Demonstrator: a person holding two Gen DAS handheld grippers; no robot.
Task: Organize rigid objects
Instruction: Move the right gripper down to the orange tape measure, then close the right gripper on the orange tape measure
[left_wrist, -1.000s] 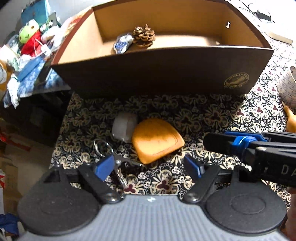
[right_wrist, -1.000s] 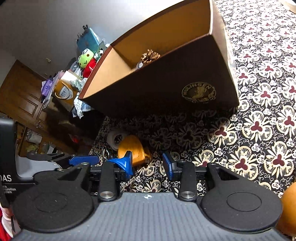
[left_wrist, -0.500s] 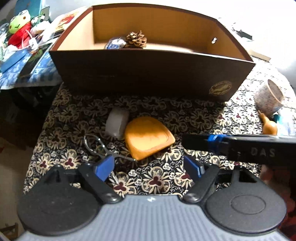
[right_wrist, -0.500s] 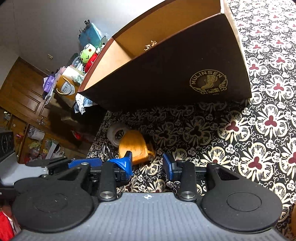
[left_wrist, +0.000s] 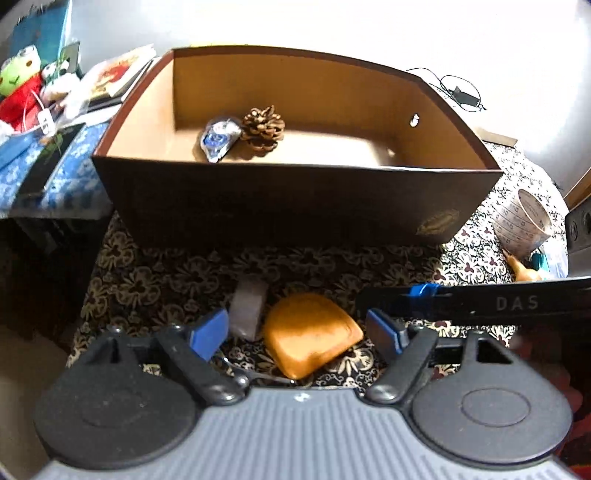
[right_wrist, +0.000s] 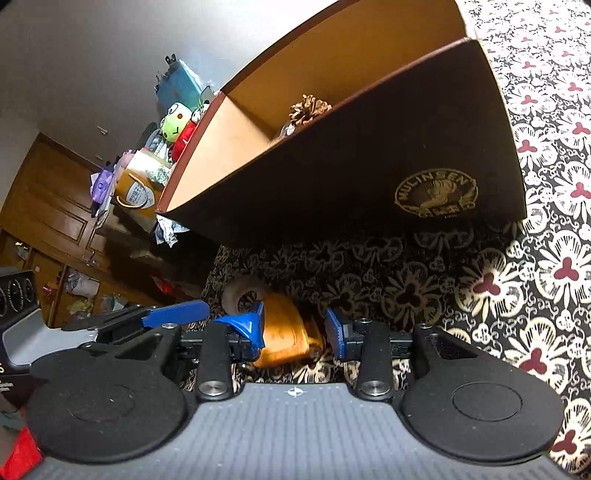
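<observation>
Cardboard fills the upper half of the left wrist view: a dark brown box (left_wrist: 295, 199) with a tan inside stands on the floral table (left_wrist: 155, 280), and at its back lie a pine cone (left_wrist: 264, 127) and, touching it on the left, a blue-and-clear tape dispenser (left_wrist: 218, 138). In front of the box, the left gripper (left_wrist: 295, 334) is spread wide and grips nothing; between its blue pads sit an orange wooden piece (left_wrist: 312, 334) and, just beside it on the left, a whitish tape roll (left_wrist: 248, 308). The right gripper (left_wrist: 476, 304) reaches across from the right, above the table, just behind the left gripper's right finger. A patterned paper cup (left_wrist: 526, 221) lies on its side near the box's right corner, and plush toys (left_wrist: 16, 88) crowd a side surface at far left. From the right wrist, the right gripper (right_wrist: 293, 330) is partly open with nothing clamped, the orange wooden piece (right_wrist: 284, 338) showing through the gap and the tape roll (right_wrist: 242, 291) behind it. The left gripper (right_wrist: 173, 314) pokes in from the left, beside the right gripper's left finger. The box (right_wrist: 369, 177) looms above, its gold round logo (right_wrist: 436, 195) facing the camera, with the pine cone (right_wrist: 309, 108) peeking over its rim.
</observation>
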